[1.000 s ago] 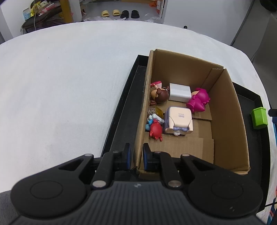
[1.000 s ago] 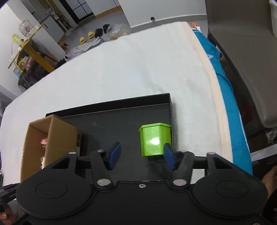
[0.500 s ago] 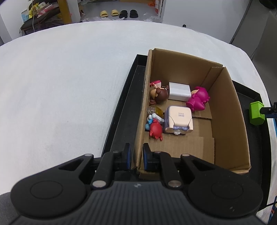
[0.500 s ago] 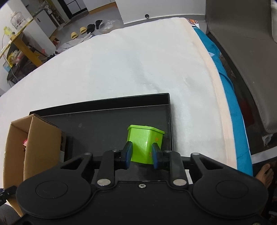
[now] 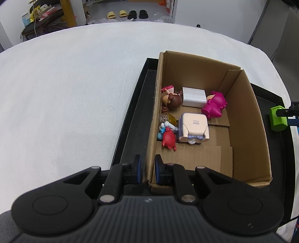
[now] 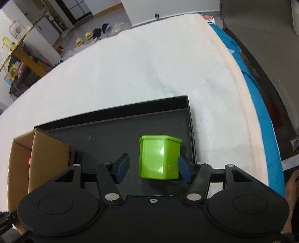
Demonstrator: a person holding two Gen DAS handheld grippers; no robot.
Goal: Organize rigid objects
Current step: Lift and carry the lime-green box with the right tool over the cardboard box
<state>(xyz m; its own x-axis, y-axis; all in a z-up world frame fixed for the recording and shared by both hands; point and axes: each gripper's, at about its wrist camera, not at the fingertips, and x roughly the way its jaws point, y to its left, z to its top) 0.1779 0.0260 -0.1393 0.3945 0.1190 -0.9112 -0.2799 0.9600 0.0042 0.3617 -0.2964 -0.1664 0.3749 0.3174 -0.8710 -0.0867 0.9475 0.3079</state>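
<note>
Black tray (image 6: 190, 119), lower centre of the right view: we keep everything on it.

Cardboard box (image 5: 243, 119): left gripper (image 5: 148, 169) pinches its near wall, presumably steadying it.

Green cube (image 6: 159, 158) (lower centre): between the right gripper (image 6: 153, 168)'s opening jaws, left pad clear.

Cardboard box (image 5: 243, 119): 1 | black tray (image 5: 130, 121): 1 | green container (image 6: 158, 157): 1 | toy figures in box: 4 countable (brown (image 5: 172, 101), magenta (image 5: 214, 107), red (image 5: 169, 139), blue-and-white (image 5: 167, 126)) | white block (image 5: 193, 97): 1 | boxy cream figure (image 5: 193, 129): 1 | claws: 2 (left claw (image 5: 148, 169), right claw (image 6: 153, 168)) | slippers, upper frame (image 5: 127, 13): 4
</note>
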